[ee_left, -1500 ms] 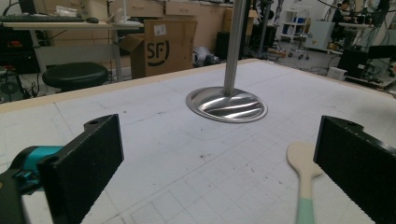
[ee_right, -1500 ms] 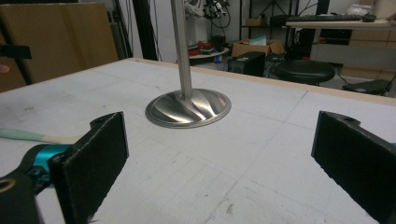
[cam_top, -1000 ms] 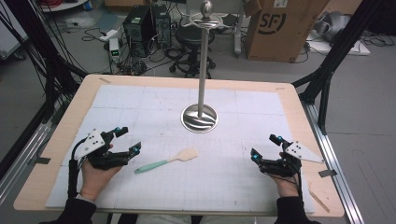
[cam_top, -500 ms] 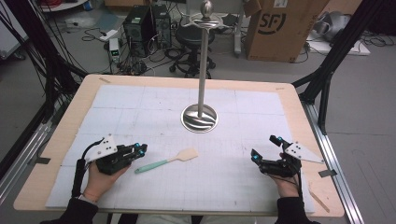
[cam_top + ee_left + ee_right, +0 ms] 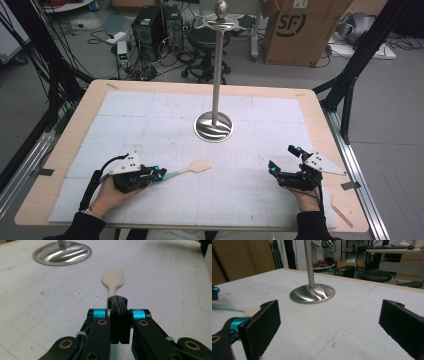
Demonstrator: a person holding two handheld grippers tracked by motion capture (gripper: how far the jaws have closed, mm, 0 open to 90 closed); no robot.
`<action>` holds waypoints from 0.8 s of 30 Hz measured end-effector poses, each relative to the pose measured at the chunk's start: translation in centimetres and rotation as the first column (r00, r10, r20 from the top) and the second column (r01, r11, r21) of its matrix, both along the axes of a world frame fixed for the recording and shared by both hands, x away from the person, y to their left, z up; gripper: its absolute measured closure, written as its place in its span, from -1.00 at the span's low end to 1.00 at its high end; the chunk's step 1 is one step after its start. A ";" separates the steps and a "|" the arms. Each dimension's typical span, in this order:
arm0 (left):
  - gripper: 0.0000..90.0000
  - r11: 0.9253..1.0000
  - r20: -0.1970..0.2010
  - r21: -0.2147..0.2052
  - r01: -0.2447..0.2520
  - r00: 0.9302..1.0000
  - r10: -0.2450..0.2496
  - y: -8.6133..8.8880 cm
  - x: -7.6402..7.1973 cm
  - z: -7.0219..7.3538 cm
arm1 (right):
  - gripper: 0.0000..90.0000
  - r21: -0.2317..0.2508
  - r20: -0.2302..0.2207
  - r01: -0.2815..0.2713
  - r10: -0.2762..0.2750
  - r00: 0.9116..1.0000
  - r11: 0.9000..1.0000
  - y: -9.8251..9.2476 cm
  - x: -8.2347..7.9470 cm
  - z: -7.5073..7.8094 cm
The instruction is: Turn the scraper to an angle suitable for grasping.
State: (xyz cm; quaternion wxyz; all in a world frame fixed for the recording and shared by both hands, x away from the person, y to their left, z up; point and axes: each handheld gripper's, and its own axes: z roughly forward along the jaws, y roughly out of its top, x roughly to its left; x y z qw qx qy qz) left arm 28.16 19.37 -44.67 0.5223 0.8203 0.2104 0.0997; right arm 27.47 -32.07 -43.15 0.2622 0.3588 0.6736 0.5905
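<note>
Since a second ago, the left gripper [image 5: 159,173] has slid down to the spatula [image 5: 192,168] and its jaws have closed; they now clamp the green handle, with the pale blade sticking out ahead toward the stand [image 5: 214,125]. In the left gripper view the jaws meet tight over the handle, though how much of it is caught I can't quite see. The spatula lies flat on the mat [image 5: 250,185], near the stand's base. The right gripper [image 5: 282,160] rests at the mat's right, jaws wide apart, holding nothing. A box [image 5: 300,30] behind the table reads "SF".
</note>
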 end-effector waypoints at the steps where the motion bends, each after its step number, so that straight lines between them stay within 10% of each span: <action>1: 0.99 1.000 -0.011 0.002 0.001 1.000 -0.001 0.0 0.0 -0.1 | -0.94 0.003 -0.003 0.000 0.000 1.000 1.000 0.0 0.0 0.0; 7: 0.99 1.000 -0.027 -0.013 0.020 0.999 -0.021 -0.1 -0.1 -0.1 | -0.94 0.002 -0.004 0.001 -0.001 1.000 1.000 0.0 -0.1 0.0; 12: 1.00 0.999 -0.085 0.052 -0.010 0.996 0.014 -0.4 -0.1 -0.2 | -0.94 0.004 -0.001 0.003 -0.003 1.000 1.000 -0.1 -0.1 0.0; 24: 1.00 0.988 -0.079 0.152 -0.003 0.997 0.015 -1.2 -0.3 -0.3 | -0.94 0.008 -0.003 0.006 -0.006 1.000 1.000 -0.1 -0.1 0.0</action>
